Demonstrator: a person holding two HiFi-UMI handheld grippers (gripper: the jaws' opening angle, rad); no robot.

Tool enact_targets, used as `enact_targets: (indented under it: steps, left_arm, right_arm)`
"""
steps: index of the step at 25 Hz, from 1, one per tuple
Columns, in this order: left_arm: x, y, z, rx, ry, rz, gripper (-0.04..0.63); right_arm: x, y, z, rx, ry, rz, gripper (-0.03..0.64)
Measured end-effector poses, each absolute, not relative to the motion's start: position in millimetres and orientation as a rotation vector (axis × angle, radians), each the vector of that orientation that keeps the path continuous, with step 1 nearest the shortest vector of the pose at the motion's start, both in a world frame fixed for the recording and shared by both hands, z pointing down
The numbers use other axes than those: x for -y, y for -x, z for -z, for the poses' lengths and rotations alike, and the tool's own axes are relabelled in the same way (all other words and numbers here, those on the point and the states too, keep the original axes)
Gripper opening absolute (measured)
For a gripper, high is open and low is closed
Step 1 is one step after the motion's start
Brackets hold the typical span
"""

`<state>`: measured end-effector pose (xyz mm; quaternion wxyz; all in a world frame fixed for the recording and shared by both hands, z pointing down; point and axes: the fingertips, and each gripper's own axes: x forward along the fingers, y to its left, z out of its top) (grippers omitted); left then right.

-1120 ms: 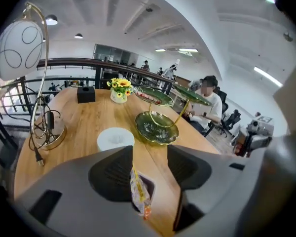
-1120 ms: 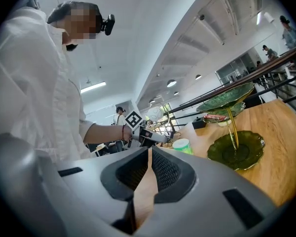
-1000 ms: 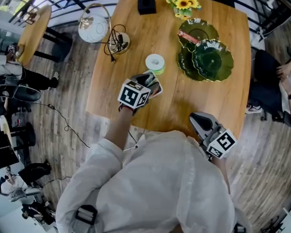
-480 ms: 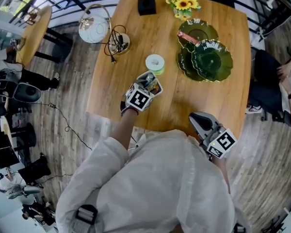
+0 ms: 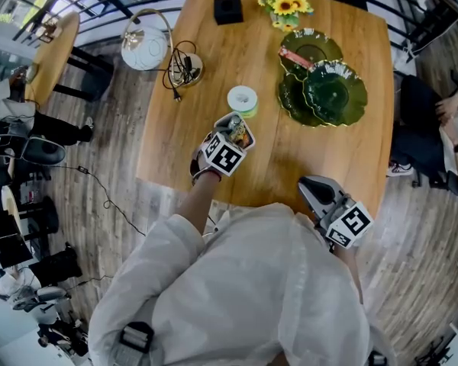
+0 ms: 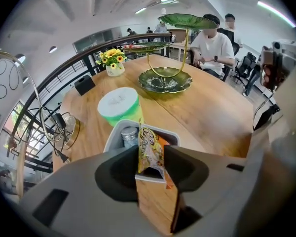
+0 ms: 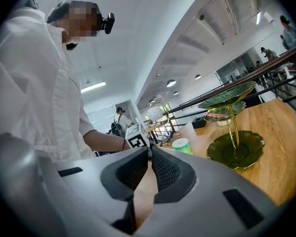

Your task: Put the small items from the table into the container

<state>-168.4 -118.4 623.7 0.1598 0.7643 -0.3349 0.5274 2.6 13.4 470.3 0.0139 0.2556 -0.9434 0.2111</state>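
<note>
Step in hand: most likely setting the snack packet [image 6: 149, 149] down into the container [image 6: 113, 132].
Left tongs [image 6: 150, 157]: tilted steeply down over the container, jaws closing, with the packet between them and the pads against both its faces.
Snack packet: upright in the grip, lower edge at the container's near rim; impossible to tell whether it touches the rim.
Container: grey, with rounded corners, on the worktop [image 5: 290, 158] near its front edge; a silver-capped item [image 6: 129, 135] already inside at the left.
Right tongs [image 7: 149, 151]: roughly level, off the worktop's front right corner, tips together with nothing between them.
Nearby: a green roll [image 6: 119, 106] just beyond the container; a green tiered dish [image 6: 165, 80] well apart to the right.
Doing it well: centre the packet over the free space right of the silver cap. Lower it until the bottom edge clears the rim, then part the jaws only a little. Draw straight up so the foil does not cling to a pad.
Risk: probably a light, crinkly packet, apt to lean on the rim and tip back onto the worktop.
</note>
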Motion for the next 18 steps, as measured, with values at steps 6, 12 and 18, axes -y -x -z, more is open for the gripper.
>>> enact_targets:
  steps: [6,12,18]
  left_arm:
    - [121,168,-622,0.977,-2.162,-1.511,0.109]
    - [122,170,-620,1.009,-2.159,-1.466,0.084]
    - [125,173,-602,1.047,-2.176,-1.383,0.080]
  right_arm:
    - [-13,-8,-467,2.939,-0.799,-0.660,0.015]
    - [-14,-7,-470,2.935,-0.803,-0.660,0.015]
    - [-14,-5,-472,2.932,-0.803,-0.665,0.015]
